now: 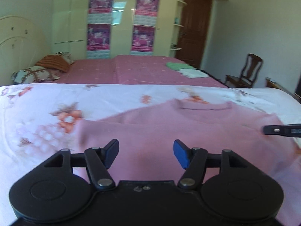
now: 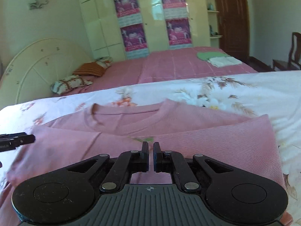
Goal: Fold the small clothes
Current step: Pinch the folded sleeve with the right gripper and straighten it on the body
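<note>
The left gripper (image 1: 146, 153) hovers spread wide above the pink shirt (image 1: 188, 128), while the right gripper (image 2: 151, 156) is nearly pressed together, holding nothing, over the shirt just ahead.

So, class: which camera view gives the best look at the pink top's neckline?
The right wrist view. There the pink top shows its neckline large, with the collar opening and rim traceable. The left wrist view shows the same neckline farther off, smaller and blurred, only a thin band.
</note>
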Demonstrator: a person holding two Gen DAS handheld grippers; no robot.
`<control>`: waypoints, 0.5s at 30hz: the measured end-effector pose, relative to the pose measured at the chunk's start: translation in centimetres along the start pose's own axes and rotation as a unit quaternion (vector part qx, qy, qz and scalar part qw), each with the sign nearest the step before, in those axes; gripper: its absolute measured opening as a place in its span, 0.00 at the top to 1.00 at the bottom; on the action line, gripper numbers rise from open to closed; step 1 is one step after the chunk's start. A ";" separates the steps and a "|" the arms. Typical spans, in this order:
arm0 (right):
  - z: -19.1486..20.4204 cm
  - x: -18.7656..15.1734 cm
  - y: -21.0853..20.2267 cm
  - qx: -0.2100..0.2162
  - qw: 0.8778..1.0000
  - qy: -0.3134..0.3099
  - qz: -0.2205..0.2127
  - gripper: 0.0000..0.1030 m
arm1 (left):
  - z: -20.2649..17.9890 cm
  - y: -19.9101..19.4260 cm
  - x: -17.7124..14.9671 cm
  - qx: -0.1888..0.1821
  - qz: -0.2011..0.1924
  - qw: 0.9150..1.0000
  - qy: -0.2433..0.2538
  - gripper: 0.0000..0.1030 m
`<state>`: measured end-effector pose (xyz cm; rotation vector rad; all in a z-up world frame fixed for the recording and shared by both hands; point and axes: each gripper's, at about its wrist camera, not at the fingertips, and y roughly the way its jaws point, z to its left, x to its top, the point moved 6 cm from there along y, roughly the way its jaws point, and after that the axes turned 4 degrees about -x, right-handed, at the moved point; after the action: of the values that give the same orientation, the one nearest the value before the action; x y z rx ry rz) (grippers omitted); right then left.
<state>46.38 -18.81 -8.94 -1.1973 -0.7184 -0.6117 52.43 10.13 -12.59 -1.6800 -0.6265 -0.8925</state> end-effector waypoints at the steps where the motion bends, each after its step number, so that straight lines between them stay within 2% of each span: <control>1: 0.7 -0.4 -0.1 0.007 1.000 -0.006 0.006 0.96 | -1.5 0.3 -0.6 -0.012 0.008 1.000 0.010 0.36; 3: 2.2 -1.5 0.0 0.013 0.999 -0.030 0.016 0.83 | -3.8 0.9 -1.8 -0.003 0.016 0.999 0.038 0.34; 4: 2.8 -2.2 0.2 0.007 0.999 -0.047 0.018 0.59 | -4.2 1.3 -2.5 -0.002 0.028 0.999 0.042 0.33; 5: 2.9 -2.9 0.2 -0.001 0.998 -0.061 0.017 0.51 | -4.2 1.9 -3.4 0.002 0.045 0.998 0.041 0.31; 7: 2.5 -4.0 0.6 -0.018 0.997 -0.071 0.031 0.52 | -3.7 1.0 -3.6 0.007 0.038 0.999 0.026 0.33; 8: 2.1 -4.0 0.1 -0.018 0.997 -0.067 0.027 0.52 | -3.5 0.2 -3.4 0.007 0.033 0.999 0.026 0.35; 10: 1.4 -3.6 -1.5 -0.022 0.998 -0.054 0.014 0.52 | -2.7 -1.5 -3.4 0.015 0.009 0.999 0.027 0.32; 12: 1.3 -3.8 -2.8 -0.003 0.999 -0.048 0.003 0.52 | -1.7 -1.1 -4.4 0.025 0.042 0.999 0.018 0.32; 13: 1.5 -4.4 -2.5 -0.001 0.998 -0.052 0.020 0.52 | -1.2 -0.7 -5.0 0.030 0.055 0.998 0.019 0.31; 14: 1.3 -5.3 -1.5 -0.010 0.997 -0.053 0.049 0.52 | -1.3 -0.9 -5.2 0.029 0.044 0.998 0.028 0.31; 15: 1.2 -5.8 -1.1 -0.013 0.997 -0.053 0.048 0.52 | -1.3 -1.1 -5.2 0.032 0.049 0.998 0.031 0.32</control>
<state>41.65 -17.68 -12.51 -1.2889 -0.7387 -0.4819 48.24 9.34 -16.00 -1.6047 -0.5207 -0.8430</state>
